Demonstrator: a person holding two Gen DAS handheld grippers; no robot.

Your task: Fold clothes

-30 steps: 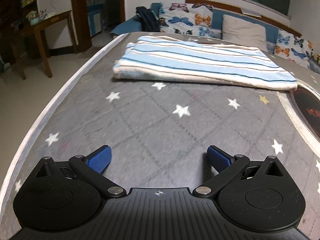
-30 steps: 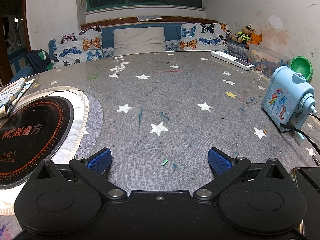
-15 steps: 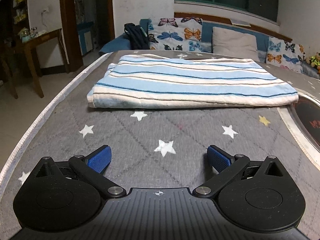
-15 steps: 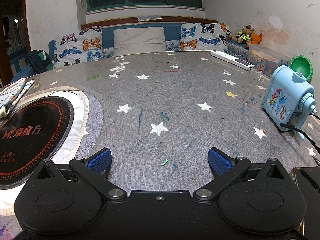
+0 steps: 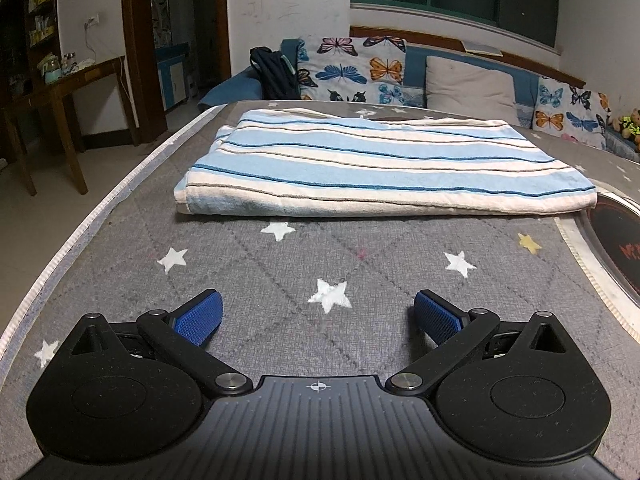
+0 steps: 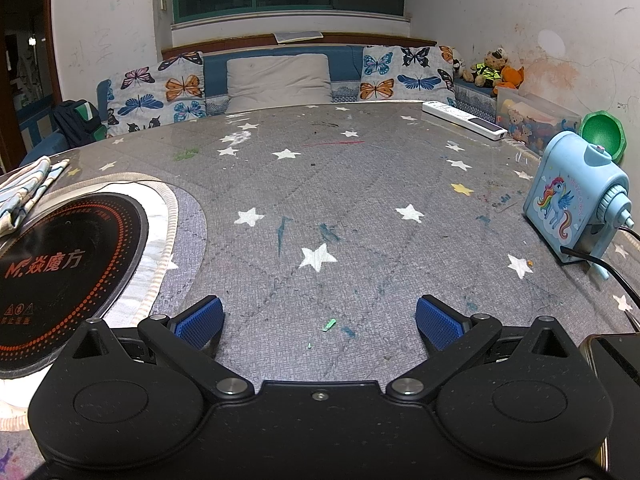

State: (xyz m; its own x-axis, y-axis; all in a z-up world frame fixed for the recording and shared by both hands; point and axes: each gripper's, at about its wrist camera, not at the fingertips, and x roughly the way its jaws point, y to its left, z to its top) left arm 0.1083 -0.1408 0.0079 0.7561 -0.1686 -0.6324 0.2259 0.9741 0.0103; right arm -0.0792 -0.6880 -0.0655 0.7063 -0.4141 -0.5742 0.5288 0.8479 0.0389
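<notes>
A folded cloth with light blue, white and dark stripes (image 5: 380,168) lies flat on the grey star-patterned table (image 5: 280,280), ahead of my left gripper (image 5: 316,314). The left gripper is open and empty, low over the table, a short way in front of the cloth's near folded edge. One end of the cloth shows at the far left of the right wrist view (image 6: 24,188). My right gripper (image 6: 320,318) is open and empty over bare table, well to the right of the cloth.
A black round induction plate (image 6: 60,264) on a white mat lies between the grippers. A blue unicorn sharpener (image 6: 576,208) with a cable, a power strip (image 6: 464,119) and a dark device (image 6: 616,364) sit right. The table's left edge (image 5: 80,236) drops to floor.
The left gripper has swung to face the cloth squarely and come closer to it. The right gripper has not moved.
</notes>
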